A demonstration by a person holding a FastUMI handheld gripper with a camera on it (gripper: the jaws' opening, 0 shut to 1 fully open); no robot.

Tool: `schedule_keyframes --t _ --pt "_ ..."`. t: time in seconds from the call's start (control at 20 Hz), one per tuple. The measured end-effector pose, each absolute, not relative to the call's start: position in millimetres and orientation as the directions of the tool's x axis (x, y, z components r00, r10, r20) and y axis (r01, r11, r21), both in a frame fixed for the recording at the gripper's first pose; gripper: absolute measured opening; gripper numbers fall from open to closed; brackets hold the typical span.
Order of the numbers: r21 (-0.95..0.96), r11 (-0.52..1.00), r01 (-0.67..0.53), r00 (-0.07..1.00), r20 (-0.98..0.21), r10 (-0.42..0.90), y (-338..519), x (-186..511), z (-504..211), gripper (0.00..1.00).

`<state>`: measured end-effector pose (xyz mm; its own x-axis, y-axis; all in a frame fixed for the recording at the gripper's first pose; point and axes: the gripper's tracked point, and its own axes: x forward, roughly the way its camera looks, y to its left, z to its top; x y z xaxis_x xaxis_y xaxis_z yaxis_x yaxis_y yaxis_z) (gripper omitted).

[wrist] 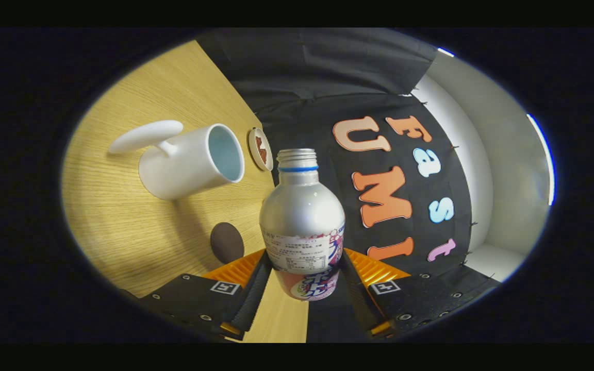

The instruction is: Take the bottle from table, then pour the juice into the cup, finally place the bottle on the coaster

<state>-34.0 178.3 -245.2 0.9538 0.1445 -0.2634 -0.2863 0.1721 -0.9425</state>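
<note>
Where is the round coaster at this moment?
In the gripper view, the small round wooden coaster lies on the wooden table, just past the white ceramic cup, beyond the open silver bottle clamped between the gripper fingers.

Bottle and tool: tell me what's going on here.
A handheld tool is shut on an uncapped silver bottle, with both fingers pressing its lower body. The view is rolled, so the bottle looks tipped toward a white cup standing on the wooden table. No juice shows flowing. A round coaster lies beyond the cup, and a dark disc sits near the fingers.
</note>
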Motion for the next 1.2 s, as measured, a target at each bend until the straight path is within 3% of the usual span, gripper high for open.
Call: schedule_keyframes --t 0.7,1.2 --pt "-0.977 -0.016 -0.213 0.961 -0.213 0.174 191.8 -27.3 -252.2 0.77" --pt "-0.970 -0.092 -0.224 0.955 -0.237 0.178 190.5 -22.3 -246.5 0.77"
